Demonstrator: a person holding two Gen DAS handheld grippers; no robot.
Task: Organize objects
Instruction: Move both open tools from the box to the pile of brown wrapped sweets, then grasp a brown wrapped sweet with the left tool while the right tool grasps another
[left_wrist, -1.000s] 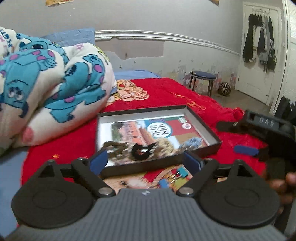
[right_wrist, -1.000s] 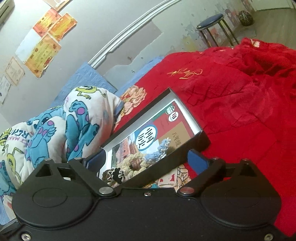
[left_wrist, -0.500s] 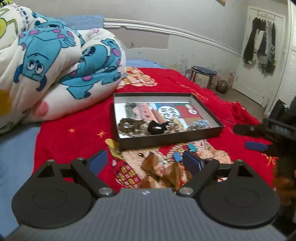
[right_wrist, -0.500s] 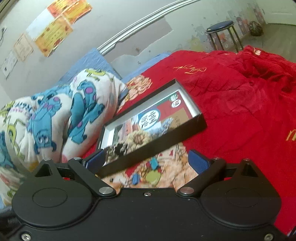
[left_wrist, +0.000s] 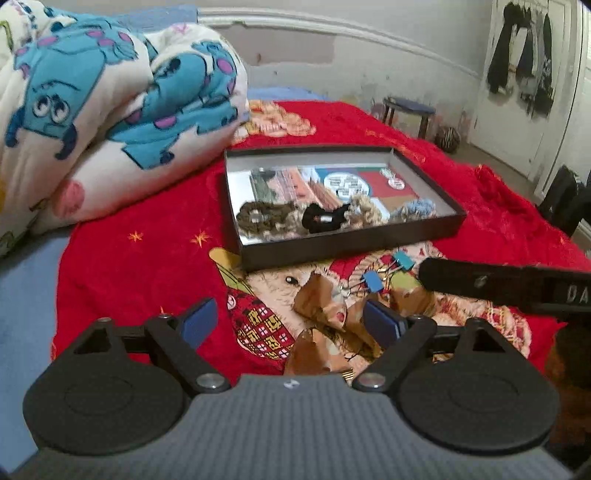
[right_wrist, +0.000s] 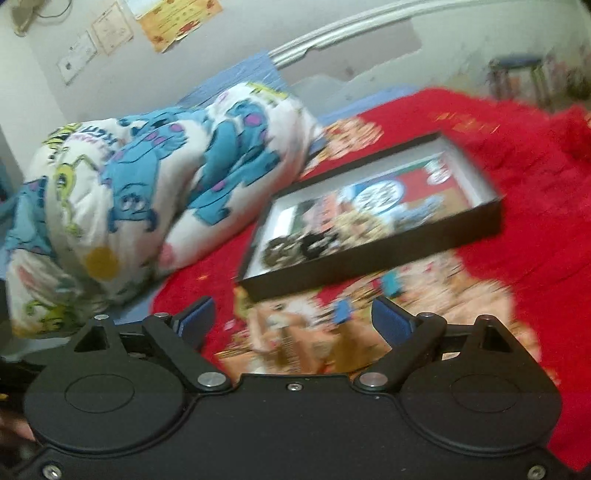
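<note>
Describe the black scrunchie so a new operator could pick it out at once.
On the red blanket lies a shallow dark box with a printed picture on its floor. Four scrunchies line its near wall; the black scrunchie is second from the left, between the olive-brown scrunchie and the beige scrunchie. It is the only black one.

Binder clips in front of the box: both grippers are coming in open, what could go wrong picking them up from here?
The blue binder clips lie tangled among crumpled brown wrappers, so the open left gripper may pinch paper instead. They rest on a soft red blanket, which could sink or snag. The right gripper, jaws just narrowing with nothing between them, reaches across the same spot; the two could collide.
</note>
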